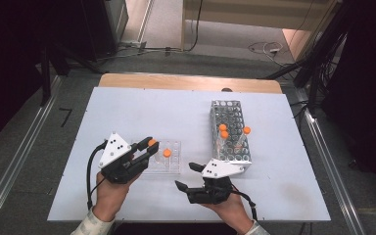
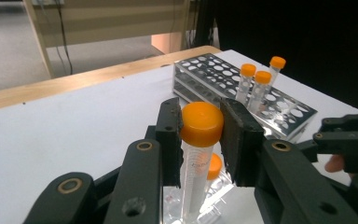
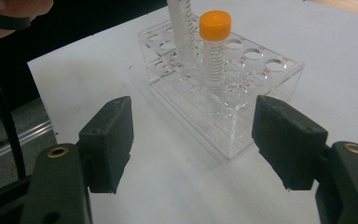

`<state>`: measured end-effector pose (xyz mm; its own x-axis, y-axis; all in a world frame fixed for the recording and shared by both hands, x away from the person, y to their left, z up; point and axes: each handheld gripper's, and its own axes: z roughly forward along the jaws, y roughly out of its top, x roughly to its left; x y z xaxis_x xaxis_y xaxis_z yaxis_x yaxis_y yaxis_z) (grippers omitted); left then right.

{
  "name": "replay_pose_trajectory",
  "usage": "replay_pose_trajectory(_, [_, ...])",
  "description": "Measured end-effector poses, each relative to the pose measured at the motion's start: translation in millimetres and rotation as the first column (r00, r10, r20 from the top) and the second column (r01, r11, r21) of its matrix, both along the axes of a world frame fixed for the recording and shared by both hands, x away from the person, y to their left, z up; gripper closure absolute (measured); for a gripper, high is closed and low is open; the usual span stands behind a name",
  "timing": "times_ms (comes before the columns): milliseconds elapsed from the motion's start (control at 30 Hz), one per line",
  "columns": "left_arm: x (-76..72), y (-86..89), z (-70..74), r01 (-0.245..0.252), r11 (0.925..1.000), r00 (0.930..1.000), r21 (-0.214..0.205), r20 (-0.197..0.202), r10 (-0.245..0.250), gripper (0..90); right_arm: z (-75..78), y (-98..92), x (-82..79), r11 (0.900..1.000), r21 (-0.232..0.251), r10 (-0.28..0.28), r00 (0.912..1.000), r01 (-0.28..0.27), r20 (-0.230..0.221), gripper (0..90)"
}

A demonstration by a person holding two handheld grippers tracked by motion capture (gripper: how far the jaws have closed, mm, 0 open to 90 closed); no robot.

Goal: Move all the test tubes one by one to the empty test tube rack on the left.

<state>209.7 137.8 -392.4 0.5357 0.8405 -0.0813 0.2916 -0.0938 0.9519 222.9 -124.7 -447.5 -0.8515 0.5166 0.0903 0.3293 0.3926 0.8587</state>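
My left gripper [image 1: 150, 145] is shut on the orange cap of a clear tube [image 2: 200, 122], which hangs upright with its lower end reaching into the clear plastic rack [image 1: 174, 169]. A second orange-capped tube [image 1: 167, 153] stands in that rack beside it. In the right gripper view this standing tube [image 3: 214, 51] rises from the rack [image 3: 270, 70], with the held tube [image 3: 181, 32] behind it. My right gripper [image 1: 186, 176] rests low on the table to the right of the clear rack, jaws open toward it and nothing between the pads [image 3: 109, 140].
A metal perforated rack [image 1: 229, 113] lies at the right middle of the white board [image 1: 142, 107], with three orange-capped tubes [image 1: 223, 133] in its near half. In the left gripper view this rack [image 2: 205, 70] sits beyond the held tube. Dark floor and rails surround the table.
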Motion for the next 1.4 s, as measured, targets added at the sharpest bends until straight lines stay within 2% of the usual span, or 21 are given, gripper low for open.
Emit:
replay_pose_trajectory(167, [4.6,-1.7,-1.8,-0.006,1.0000,1.0000,0.004,-0.002,0.006,69.8,-0.1,0.1,0.0,1.0000,-0.002,0.001,1.0000,-0.001,0.000,27.9])
replay_pose_trajectory(300, [6.8,-2.9,-5.1,-0.009,0.9997,1.0000,0.022,-0.001,0.009,69.8,0.2,-0.4,0.2,1.0000,0.001,0.000,1.0000,0.000,0.001,28.0])
replay_pose_trajectory(533, [6.2,-10.6,-13.9,-0.014,0.9965,0.9998,0.083,0.013,0.013,69.6,0.6,-1.0,0.0,1.0000,0.000,-0.002,1.0000,0.002,0.002,28.0])
replay_pose_trajectory(833, [6.9,-16.2,-33.4,-0.022,0.9921,0.9994,0.123,-0.025,0.026,69.5,1.4,-3.0,-0.1,1.0000,0.005,0.001,1.0000,-0.001,0.006,28.1])
replay_pose_trajectory(1000, [6.8,-17.1,-36.8,-0.024,0.9917,0.9991,0.126,-0.033,0.028,69.3,1.4,-2.9,-0.6,1.0000,0.004,0.001,1.0000,-0.001,0.007,28.1])
replay_pose_trajectory(1400, [6.4,-14.8,-36.1,-0.014,0.9957,0.9983,0.092,-0.055,0.019,63.7,1.5,-3.6,-0.4,1.0000,0.007,-0.004,1.0000,0.004,0.006,28.1])
